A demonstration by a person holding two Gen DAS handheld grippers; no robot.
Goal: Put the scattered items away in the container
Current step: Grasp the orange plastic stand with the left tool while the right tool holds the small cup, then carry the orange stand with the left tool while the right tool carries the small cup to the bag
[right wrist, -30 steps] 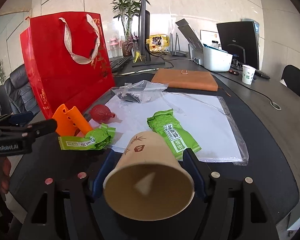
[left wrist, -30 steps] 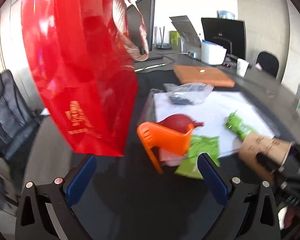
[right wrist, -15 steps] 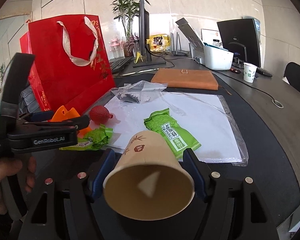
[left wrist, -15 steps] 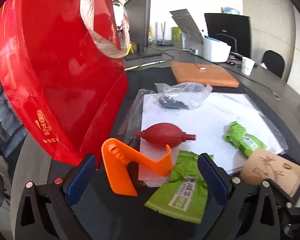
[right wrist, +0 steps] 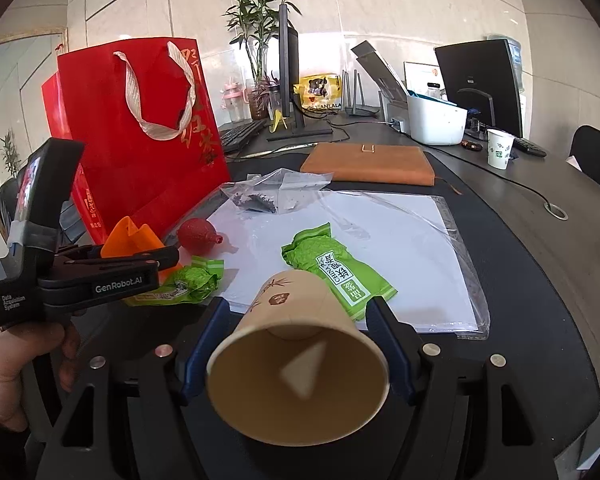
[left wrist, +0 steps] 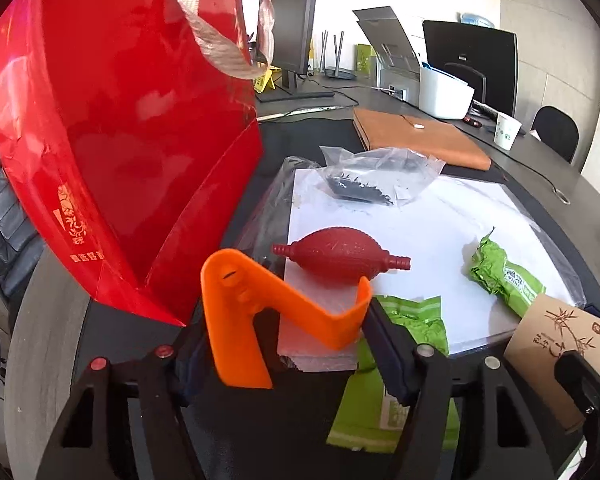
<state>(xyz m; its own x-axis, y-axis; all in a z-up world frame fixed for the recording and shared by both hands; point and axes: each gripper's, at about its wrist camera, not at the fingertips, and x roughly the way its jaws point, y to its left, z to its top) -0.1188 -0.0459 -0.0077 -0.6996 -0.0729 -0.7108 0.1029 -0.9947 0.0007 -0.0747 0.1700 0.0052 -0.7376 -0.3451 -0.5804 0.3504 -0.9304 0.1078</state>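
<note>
At the left edge of the desk [right wrist: 560, 264] stands the red gift bag [right wrist: 140, 136], upright, mouth up, gold characters down its face that I cannot read. Just in front of it my left gripper [left wrist: 288, 340] has its jaws closing round the orange plastic piece [left wrist: 260, 312]: the piece sits between my fingers, its bent strip running across from one pad to the other, and I cannot tell whether the pads press on it yet. The gripper's body reads "GenRobot.AI" and "Data Acquisition System". Behind it the red rubber bulb [left wrist: 340, 254] lies on the near left corner of the white sheet [right wrist: 380, 236], long axis crosswise, nozzle to the right. A green tea packet [right wrist: 188, 284] lies at the sheet's near edge; a second green packet [right wrist: 340, 272] lies farther right, slanting toward the near right, printed "CHINA TEA". My right gripper [right wrist: 296, 356] grips the brown paper cup [right wrist: 296, 360] by its sides, half open, the cup's axis along my fingers, mouth toward me, bamboo print on its wall.
</note>
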